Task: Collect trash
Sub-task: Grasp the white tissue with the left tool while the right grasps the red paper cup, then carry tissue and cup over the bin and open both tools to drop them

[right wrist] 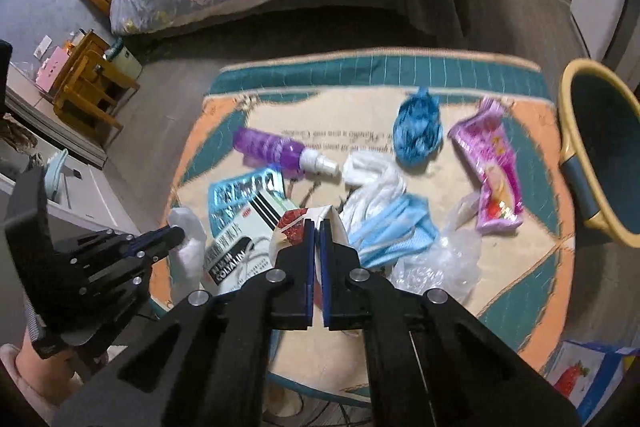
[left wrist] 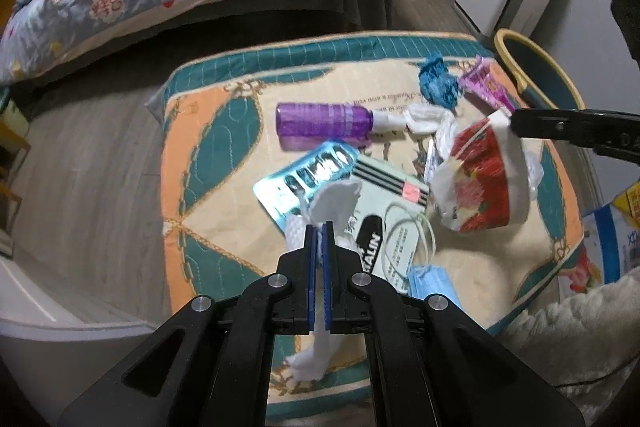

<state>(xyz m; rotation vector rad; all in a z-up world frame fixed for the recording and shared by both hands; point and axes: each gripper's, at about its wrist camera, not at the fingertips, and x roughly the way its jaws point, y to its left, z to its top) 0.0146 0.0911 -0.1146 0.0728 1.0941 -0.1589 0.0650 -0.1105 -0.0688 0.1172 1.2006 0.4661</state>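
— Tissue (left wrist: pixel 334 203) is pinched flat in my left gripper (left wrist: pixel 319 227); my right gripper (right wrist: pixel 316 227) is clamped on the red paper cup (left wrist: pixel 480 179).

— And the bin?

— Basket (right wrist: pixel 600 147) sits far right, off the mat's edge; my right is nearer.

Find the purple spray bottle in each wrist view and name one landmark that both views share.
Left wrist view: the purple spray bottle lies on its side just above centre, nozzle pointing right, beyond the left gripper.
Right wrist view: it lies left of centre, nozzle pointing lower right.
Shared landmark: the crumpled blue bag, to the bottle's right in both.
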